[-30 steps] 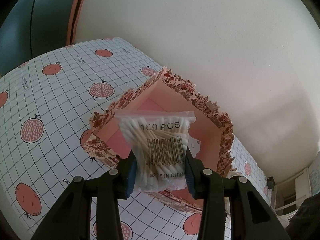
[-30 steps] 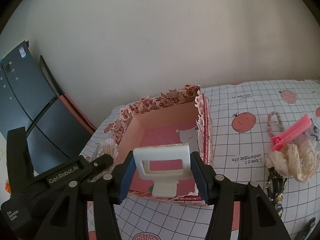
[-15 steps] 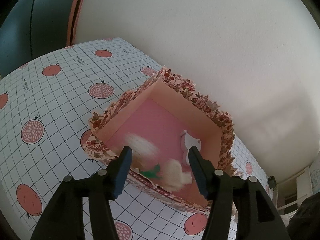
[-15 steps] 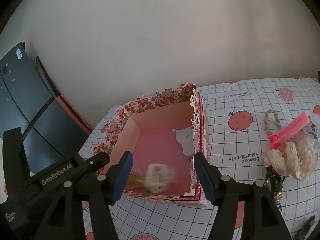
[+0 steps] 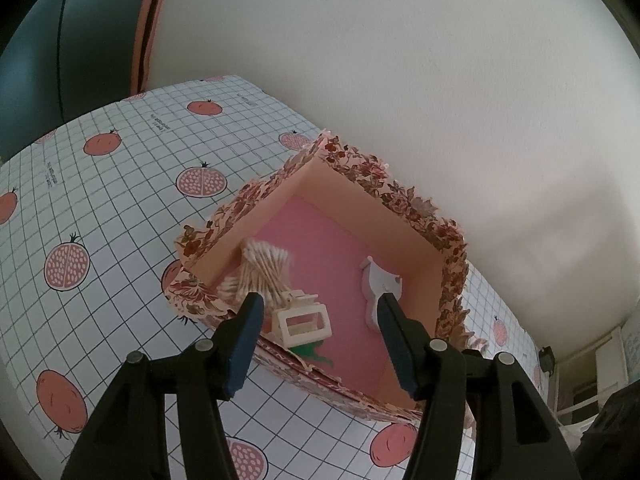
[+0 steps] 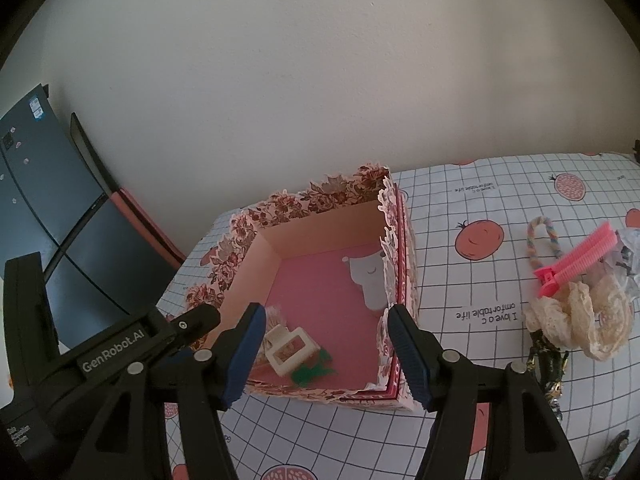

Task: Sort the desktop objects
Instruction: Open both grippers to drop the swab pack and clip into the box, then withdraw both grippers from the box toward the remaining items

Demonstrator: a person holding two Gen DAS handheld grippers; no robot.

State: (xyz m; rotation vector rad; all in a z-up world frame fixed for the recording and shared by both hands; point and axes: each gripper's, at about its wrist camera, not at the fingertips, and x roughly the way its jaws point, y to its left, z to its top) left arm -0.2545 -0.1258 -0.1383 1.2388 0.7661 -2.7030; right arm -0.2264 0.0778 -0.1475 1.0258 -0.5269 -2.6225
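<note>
A pink floral box (image 5: 404,200) (image 6: 320,196) stands open on the table by the wall. On its pink floor lie a bag of cotton swabs (image 5: 262,266) (image 6: 274,318), a cream hair claw clip (image 5: 302,320) (image 6: 288,350) and a small green piece (image 6: 312,372). My left gripper (image 5: 318,328) hangs open over the box's near edge, nothing between its fingers. My right gripper (image 6: 324,340) also stands open above the near wall, empty. The left gripper's black body (image 6: 120,344) shows at the lower left of the right wrist view.
To the right of the box lie a pink comb clip (image 6: 576,258), a pastel braided hair tie (image 6: 542,236), a cream lace scrunchie (image 6: 576,320) and dark items (image 6: 546,364). A dark cabinet (image 6: 48,216) stands left of the table. The wall rises right behind the box.
Both grippers have opened. The swab bag left the left gripper and the claw clip left the right gripper; both now lie on the box floor. Neither hand shifted.
</note>
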